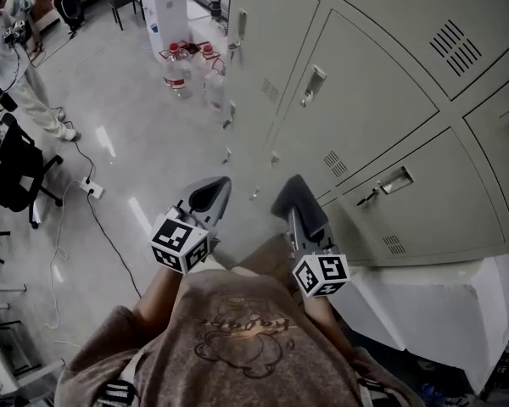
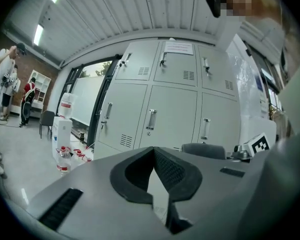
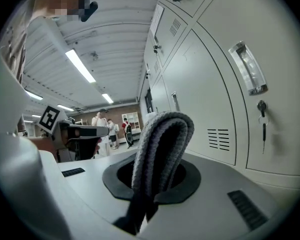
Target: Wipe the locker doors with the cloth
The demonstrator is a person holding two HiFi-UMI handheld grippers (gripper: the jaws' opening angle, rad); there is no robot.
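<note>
The grey locker doors (image 1: 365,100) fill the upper right of the head view and stand ahead in the left gripper view (image 2: 155,119). In the right gripper view they run close along the right side (image 3: 205,99). A folded grey knitted cloth (image 3: 162,144) sticks up out of my right gripper (image 3: 156,176), which is shut on it. From the head, the cloth (image 1: 299,200) and the right gripper (image 1: 302,212) hang a little short of the lowest doors. My left gripper (image 1: 210,192) is beside it, jaws together with nothing held (image 2: 154,156).
Several water bottles (image 1: 176,66) and a white dispenser (image 1: 165,15) stand on the floor by the lockers' far end. A person (image 1: 17,66) stands at far left, near a black office chair (image 1: 8,172) and a power strip with cable (image 1: 92,189). A white covered block (image 1: 433,303) sits right.
</note>
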